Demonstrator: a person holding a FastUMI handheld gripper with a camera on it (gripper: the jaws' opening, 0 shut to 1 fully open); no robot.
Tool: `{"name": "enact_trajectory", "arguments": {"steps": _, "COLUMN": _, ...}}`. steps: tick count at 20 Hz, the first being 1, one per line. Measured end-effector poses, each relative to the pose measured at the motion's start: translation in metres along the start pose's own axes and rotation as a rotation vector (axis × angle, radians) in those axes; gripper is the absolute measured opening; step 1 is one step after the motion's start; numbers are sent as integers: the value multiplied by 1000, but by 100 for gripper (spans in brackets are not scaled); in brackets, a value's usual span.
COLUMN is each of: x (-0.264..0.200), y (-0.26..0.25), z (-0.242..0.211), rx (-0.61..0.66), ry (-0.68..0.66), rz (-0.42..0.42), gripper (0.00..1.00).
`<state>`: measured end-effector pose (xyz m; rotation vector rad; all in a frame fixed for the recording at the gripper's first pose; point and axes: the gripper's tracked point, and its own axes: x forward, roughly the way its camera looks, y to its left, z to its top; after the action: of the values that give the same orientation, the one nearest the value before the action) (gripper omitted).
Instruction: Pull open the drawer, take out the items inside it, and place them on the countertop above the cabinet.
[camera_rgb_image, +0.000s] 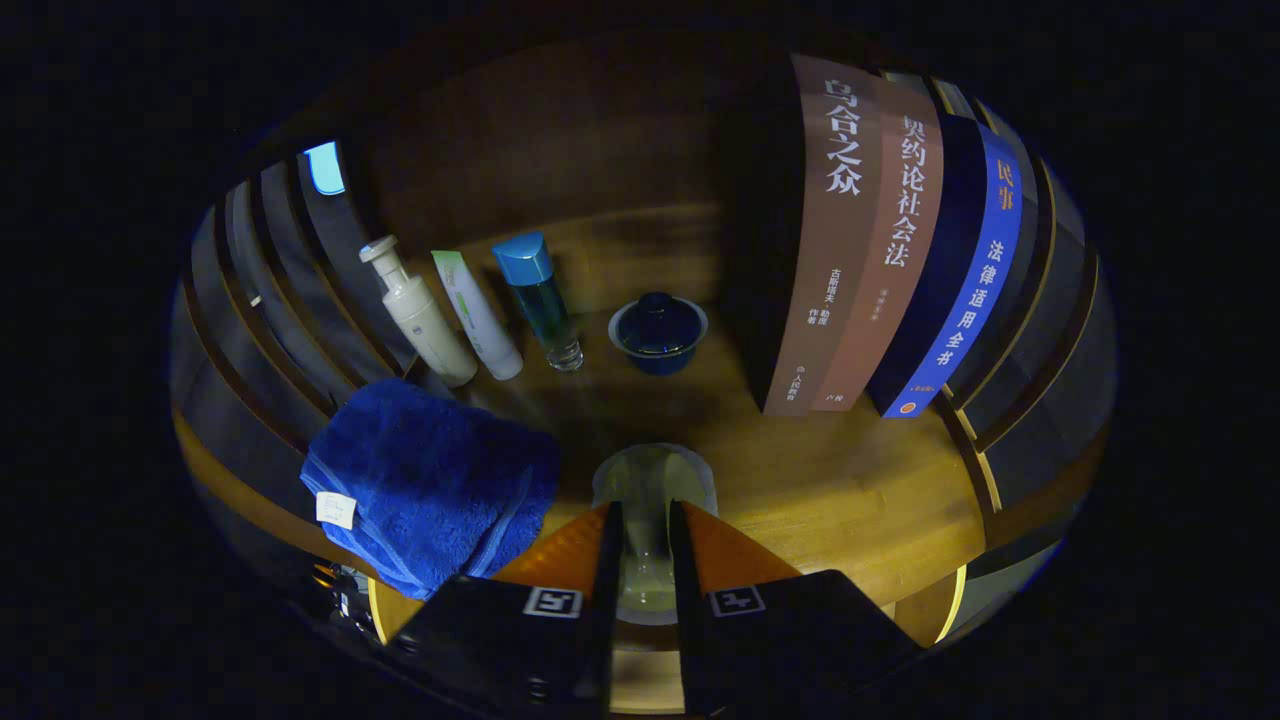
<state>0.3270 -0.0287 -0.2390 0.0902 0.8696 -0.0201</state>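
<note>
— Gripping what?
— Both fingers of the gripper (645, 515) clasp a clear glass (652, 480), seemingly empty, on the countertop (850, 490); towel (430, 480) left; far off, three bottles (535, 300), a lidded cup (658, 333); books (880, 240) right.

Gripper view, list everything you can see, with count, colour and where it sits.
Glass cup: 1, clear, between the fingers, on the countertop.
Towel: 1, blue, folded, left of the fingers.
Pump bottle: 1, white, beyond the towel.
Tube: 1, white, right of the pump bottle.
Capped bottle: 1, blue-green, right of the tube.
Lidded bowl: 1, dark blue, beyond the cup.
Books: at least 3, two brown, one blue, upright, right of the bowl.
Gripper: 1, fingers close around the cup.
</note>
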Motion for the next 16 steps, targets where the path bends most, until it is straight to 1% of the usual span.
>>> {"name": "enact_trajectory", "arguments": {"steps": 4, "x": -8, "y": 1, "z": 2, "rx": 3, "ry": -30, "rz": 5, "gripper": 96}}
{"name": "enact_trajectory", "arguments": {"steps": 5, "x": -12, "y": 0, "z": 1, "rx": 2, "ry": -41, "rz": 2, "gripper": 100}}
{"name": "enact_trajectory", "arguments": {"steps": 7, "x": -30, "y": 1, "z": -2, "rx": 7, "ry": -91, "rz": 12, "gripper": 99}}
{"name": "enact_trajectory", "arguments": {"steps": 9, "x": -58, "y": 2, "z": -7, "rx": 6, "ry": -184, "rz": 20, "gripper": 99}}
{"name": "enact_trajectory", "arguments": {"steps": 11, "x": -99, "y": 4, "z": -17, "rx": -4, "ry": -313, "rz": 28, "gripper": 99}}
{"name": "enact_trajectory", "arguments": {"steps": 13, "x": -146, "y": 9, "z": -37, "rx": 9, "ry": -450, "rz": 61, "gripper": 99}}
{"name": "enact_trajectory", "arguments": {"steps": 14, "x": -173, "y": 9, "z": -51, "rx": 14, "ry": -510, "rz": 67, "gripper": 99}}
{"name": "enact_trajectory", "arguments": {"steps": 16, "x": -208, "y": 6, "z": -88, "rx": 5, "ry": -605, "rz": 61, "gripper": 99}}
